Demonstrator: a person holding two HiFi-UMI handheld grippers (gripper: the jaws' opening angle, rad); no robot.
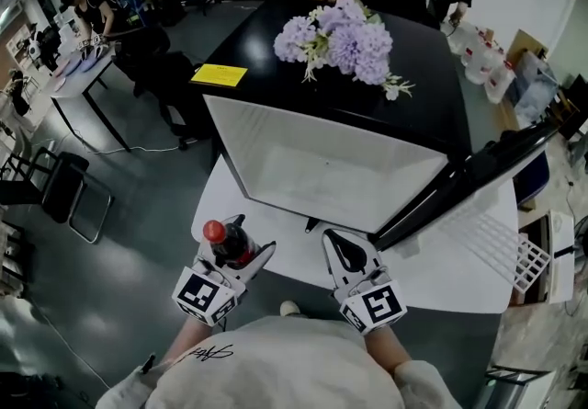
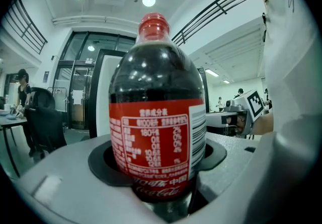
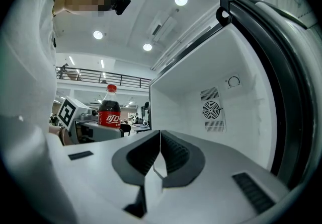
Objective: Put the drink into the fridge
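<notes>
Closest to us, the left gripper (image 1: 237, 260) is clamped on the cola bottle (image 1: 226, 245). Its own view shows both jaws pressed against the bottle's lower body, red label facing the camera, red cap up, the bottle upright. The drink sits outside the fridge, off its front left corner, held in the air above the edge of a white surface (image 1: 441, 269).

Just beside it to the right, the right gripper (image 1: 338, 242) has its jaws drawn together with nothing between them. Its view shows the two pads meeting along a thin seam. It points towards the open fridge (image 1: 276, 136), and the left gripper with the bottle shows off to its side.

Beyond the grippers we see the fridge cavity wide open, white and bare inside, with a round fan grille (image 3: 212, 110) on the back wall. The dark door (image 1: 478, 173) is swung out to the right, a white wire rack (image 1: 531, 262) beyond its lower end.

On the black top of the fridge lie a bunch of lilac flowers (image 1: 340, 35) and a yellow note (image 1: 219, 74). Farther back, people stand at tables at both far corners of the room.
</notes>
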